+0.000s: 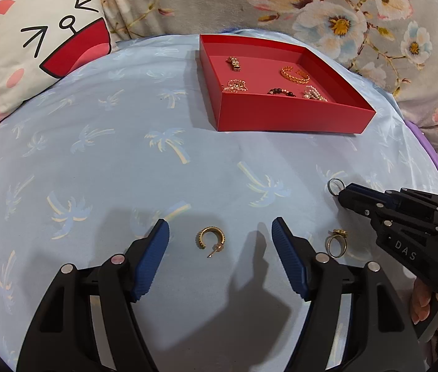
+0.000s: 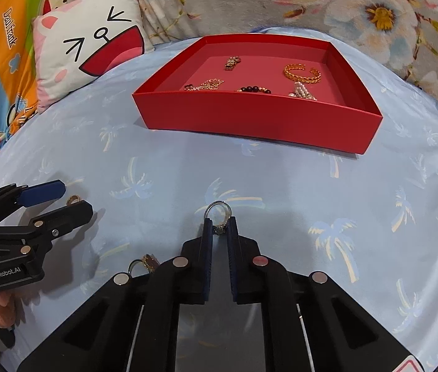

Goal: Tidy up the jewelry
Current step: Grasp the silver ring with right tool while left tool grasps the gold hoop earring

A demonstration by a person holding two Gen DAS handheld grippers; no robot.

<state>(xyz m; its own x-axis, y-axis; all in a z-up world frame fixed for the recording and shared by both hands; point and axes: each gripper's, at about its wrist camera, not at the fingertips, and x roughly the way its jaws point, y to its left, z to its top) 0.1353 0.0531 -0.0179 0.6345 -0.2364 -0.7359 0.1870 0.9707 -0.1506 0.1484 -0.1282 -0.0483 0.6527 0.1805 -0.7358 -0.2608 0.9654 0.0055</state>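
Here, the right gripper (image 2: 219, 228) pinches a silver ring (image 2: 218, 209) just above the bedsheet (image 2: 281, 179); it should carry level over the red tray (image 2: 256, 114) wall. The left gripper (image 1: 220, 235), jaws wide, brackets a gold hoop earring (image 1: 209, 238).

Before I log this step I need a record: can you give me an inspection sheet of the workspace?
Surface: blue palm-print sheet.
Job's things: red tray holds a gold bangle, bead bracelet, pearl piece and chains; gold hoop earring and gold ring lie on the sheet.
Clutter: nothing seen.
Grippers: left gripper open around the earring; right gripper shut on a silver ring.
Cables: nothing seen.
Surroundings: cat pillow, floral blanket.
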